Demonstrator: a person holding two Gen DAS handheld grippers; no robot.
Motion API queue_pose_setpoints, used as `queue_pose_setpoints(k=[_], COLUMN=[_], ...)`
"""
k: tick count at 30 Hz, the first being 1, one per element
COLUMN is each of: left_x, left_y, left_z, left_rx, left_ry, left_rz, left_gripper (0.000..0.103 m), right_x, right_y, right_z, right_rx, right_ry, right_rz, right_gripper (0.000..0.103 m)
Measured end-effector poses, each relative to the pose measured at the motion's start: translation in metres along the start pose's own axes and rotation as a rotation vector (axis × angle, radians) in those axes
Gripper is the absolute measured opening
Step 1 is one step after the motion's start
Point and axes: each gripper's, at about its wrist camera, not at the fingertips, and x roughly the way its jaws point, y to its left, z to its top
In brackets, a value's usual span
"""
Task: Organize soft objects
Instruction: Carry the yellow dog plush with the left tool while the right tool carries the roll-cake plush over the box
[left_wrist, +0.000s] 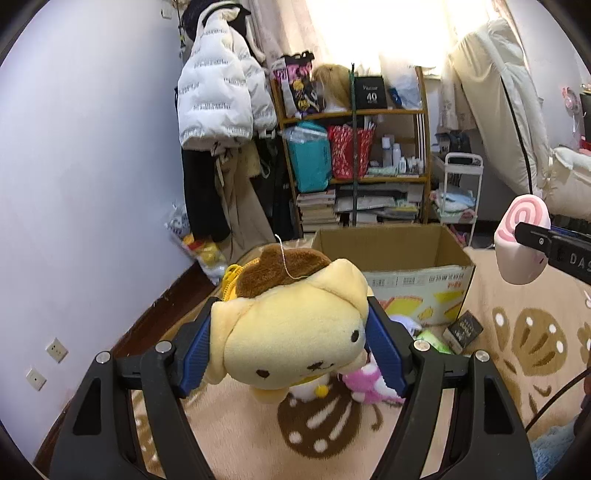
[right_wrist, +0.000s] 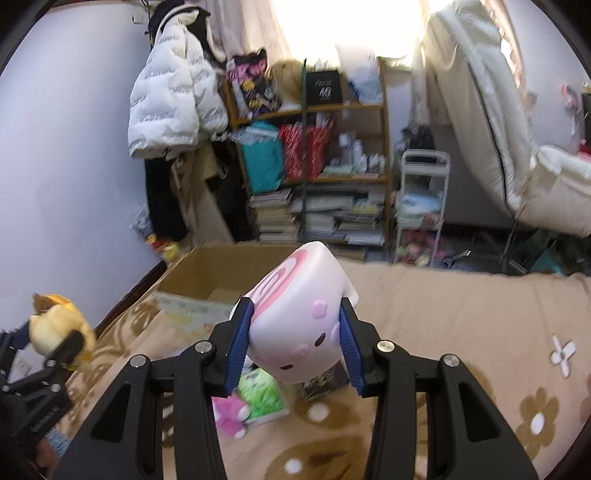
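The left gripper (left_wrist: 291, 332) clamps its ribbed blue pads on a fuzzy yellow dog plush (left_wrist: 291, 332) with a brown beret, held above the flowered rug (left_wrist: 517, 332). Behind sits an open cardboard box (left_wrist: 388, 251), its label print too small to read. The right gripper (right_wrist: 295, 332), marked "DAS", its lettering cut off, squeezes a smooth pink-swirl plush (right_wrist: 299, 325).

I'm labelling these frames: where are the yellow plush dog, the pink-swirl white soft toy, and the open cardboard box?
yellow plush dog (left_wrist: 295, 332), left wrist view, on its face
pink-swirl white soft toy (right_wrist: 299, 328), right wrist view, on its white body
open cardboard box (left_wrist: 417, 282), left wrist view, on its printed front wall
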Motion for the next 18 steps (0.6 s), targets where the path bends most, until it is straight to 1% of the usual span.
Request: queue_pose_setpoints(k=[5,10,18], left_x=[-0.004,-0.005,0.009], left_y=[0.003,0.006,0.001], left_z=[0.017,0.038,0.073], left_rx=[0.007,0.015,0.05], left_ry=[-0.044,-0.087,-0.162], left_rz=[0.0,-0.006,0.004], left_gripper=[0.075,0.075,0.075], right_x=[-0.001,0.002,0.014], right_y=[-0.001,0.006,0.019], right_z=[0.011,0.023,0.04], right_rx=[-0.005,-0.031,-0.063], right_ry=[-0.049,-0.084,-0.144], right_rz=[0.005,0.008,0.023], right_gripper=[0.048,0.048,0.048])
